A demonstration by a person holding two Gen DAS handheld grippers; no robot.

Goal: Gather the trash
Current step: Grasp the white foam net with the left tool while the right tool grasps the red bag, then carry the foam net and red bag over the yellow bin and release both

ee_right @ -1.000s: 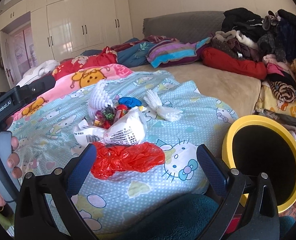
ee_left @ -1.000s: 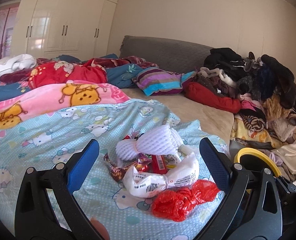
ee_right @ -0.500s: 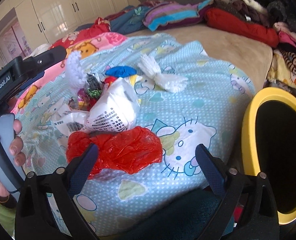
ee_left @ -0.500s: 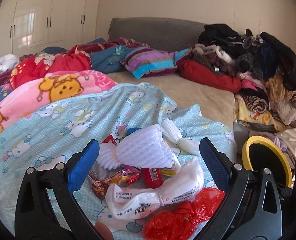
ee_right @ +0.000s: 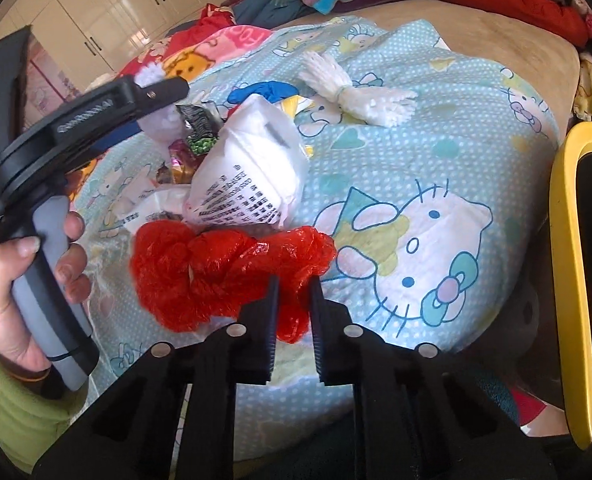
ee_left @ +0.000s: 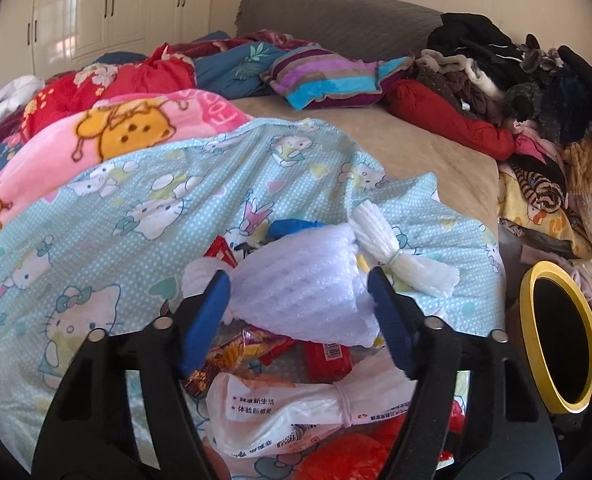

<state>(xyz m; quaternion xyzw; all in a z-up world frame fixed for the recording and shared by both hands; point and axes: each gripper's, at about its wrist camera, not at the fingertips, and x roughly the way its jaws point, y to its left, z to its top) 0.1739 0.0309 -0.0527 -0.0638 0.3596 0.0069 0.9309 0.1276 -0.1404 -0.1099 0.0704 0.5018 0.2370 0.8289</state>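
Trash is found heaped on the blue cartoon-print quilt [ee_right: 435, 152] at the near corner of the bed, and none of it is yet seen in the yellow-rimmed bin [ee_left: 555, 344], which stands beside the bed and appears dark and empty as far as can be told. The left tongs [ee_left: 299, 300] are closing around a white foam net sleeve [ee_left: 299, 292], which sits between the blue pads; firm contact cannot be confirmed. The right tongs [ee_right: 294, 300] are closing and are nearly clenched on a fold of the red plastic bag [ee_right: 224, 272]. Left untouched are a printed white plastic bag [ee_right: 252, 176], a tied white foam bundle [ee_right: 355, 96], a blue scrap [ee_right: 264, 90] and several snack wrappers [ee_left: 248, 352]. Collection is judged to be at its opening stage: two pieces are being taken up, nothing is deposited.
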